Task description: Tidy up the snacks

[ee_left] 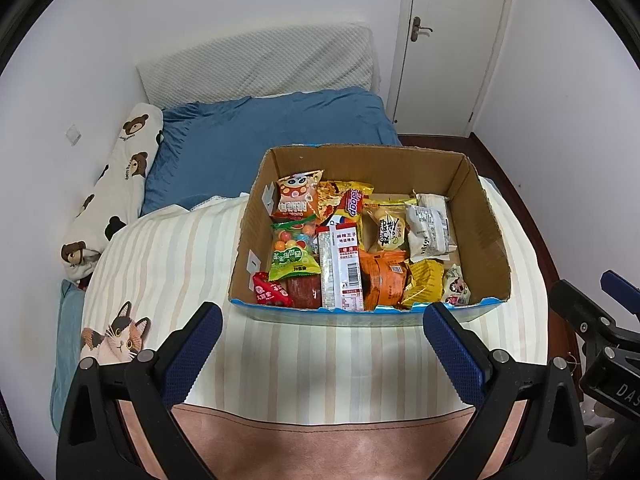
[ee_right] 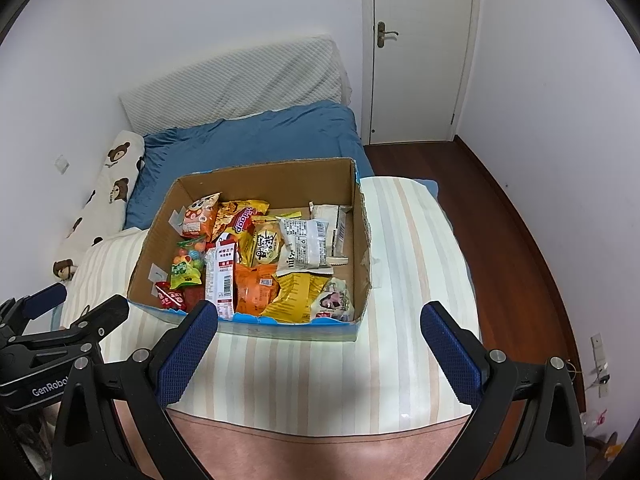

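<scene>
On bed's striped blanket (ee_left: 320,360): cardboard box (ee_left: 480,216) packed with snack packets (ee_left: 340,256). Left gripper (ee_left: 322,320) and right gripper (ee_right: 319,320) near box's front edge, fingers spread, empty.

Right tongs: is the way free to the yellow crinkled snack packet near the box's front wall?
Probably yes: the right tongs are open and empty, the yellow crinkled snack packet lies uncovered on top, and the cardboard box has no lid.

- Striped blanket (ee_left: 168,256) with a cat print (ee_left: 116,336)
- Blue duvet (ee_left: 272,132)
- Bear pillow (ee_left: 116,188) along the wall
- White door (ee_right: 420,48), shut
- Wood floor (ee_right: 500,216)
</scene>
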Demonstrator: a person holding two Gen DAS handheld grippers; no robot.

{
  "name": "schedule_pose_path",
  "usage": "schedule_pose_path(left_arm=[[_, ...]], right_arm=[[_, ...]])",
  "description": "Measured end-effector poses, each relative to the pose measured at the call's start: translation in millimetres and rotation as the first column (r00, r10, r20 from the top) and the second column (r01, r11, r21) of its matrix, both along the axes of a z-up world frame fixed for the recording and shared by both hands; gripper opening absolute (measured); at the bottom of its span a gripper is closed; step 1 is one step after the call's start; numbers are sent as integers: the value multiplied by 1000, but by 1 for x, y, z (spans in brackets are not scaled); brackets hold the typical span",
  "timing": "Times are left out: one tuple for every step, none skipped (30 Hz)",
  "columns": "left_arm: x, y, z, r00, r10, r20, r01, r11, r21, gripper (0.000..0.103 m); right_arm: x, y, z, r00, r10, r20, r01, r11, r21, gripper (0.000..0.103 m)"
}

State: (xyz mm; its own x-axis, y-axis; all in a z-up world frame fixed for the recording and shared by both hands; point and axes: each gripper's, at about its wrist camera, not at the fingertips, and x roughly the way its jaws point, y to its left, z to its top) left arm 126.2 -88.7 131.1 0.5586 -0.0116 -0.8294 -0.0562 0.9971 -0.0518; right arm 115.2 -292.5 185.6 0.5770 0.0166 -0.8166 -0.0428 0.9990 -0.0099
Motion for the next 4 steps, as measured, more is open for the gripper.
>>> schedule_pose_path(left_arm=[[-1,1,2,1000,3,2,-3,1000,-2,103],[-2,2,3,1000,4,5,-4,1000,-3,103],[-2,2,4,1000,6,8,-6,1000,-2,103],[-2,3,5,1000,6,10,-6,1000,-1,103]], right_arm=[[0,0,0,1000,0,1,0,1000,3,103],[0,0,1,1000,0,3,0,1000,3,103],[-1,0,2,1000,1,4,-1,1000,2,103],[-2,0,2,1000,0,5,0,1000,4,103]])
